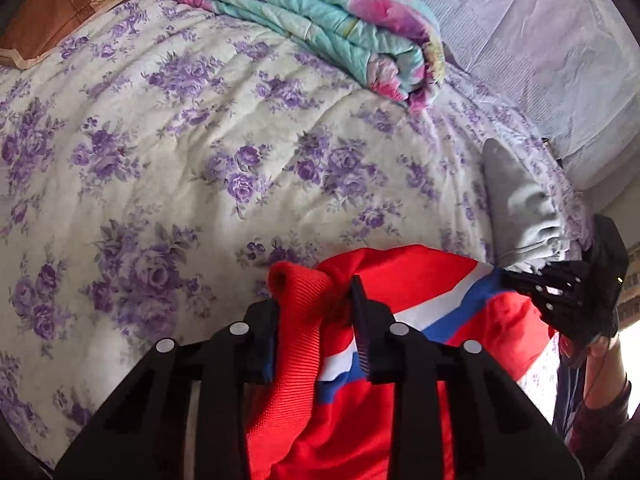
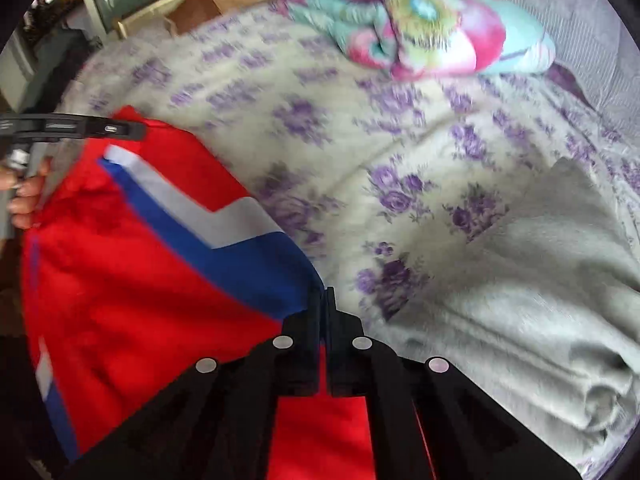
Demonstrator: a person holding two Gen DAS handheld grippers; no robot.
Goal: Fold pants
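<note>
The red pants point(image 1: 404, 280) with white and blue stripes hang stretched between my two grippers above the bed. My left gripper point(image 1: 316, 300) is shut on the pants' red ribbed waistband point(image 1: 296, 320), which bunches between the fingers. My right gripper point(image 2: 324, 300) is shut on the other edge of the pants point(image 2: 160, 280), fingers pressed together on the blue stripe. The right gripper also shows at the right of the left wrist view point(image 1: 560, 288), and the left gripper at the left of the right wrist view point(image 2: 80, 128).
A bed with a purple-flowered quilt point(image 1: 200, 140) lies under the pants. A folded turquoise and pink blanket point(image 1: 320, 24) sits at the far side. A grey folded garment point(image 2: 540, 300) lies at the right edge. A wall point(image 1: 540, 40) stands behind.
</note>
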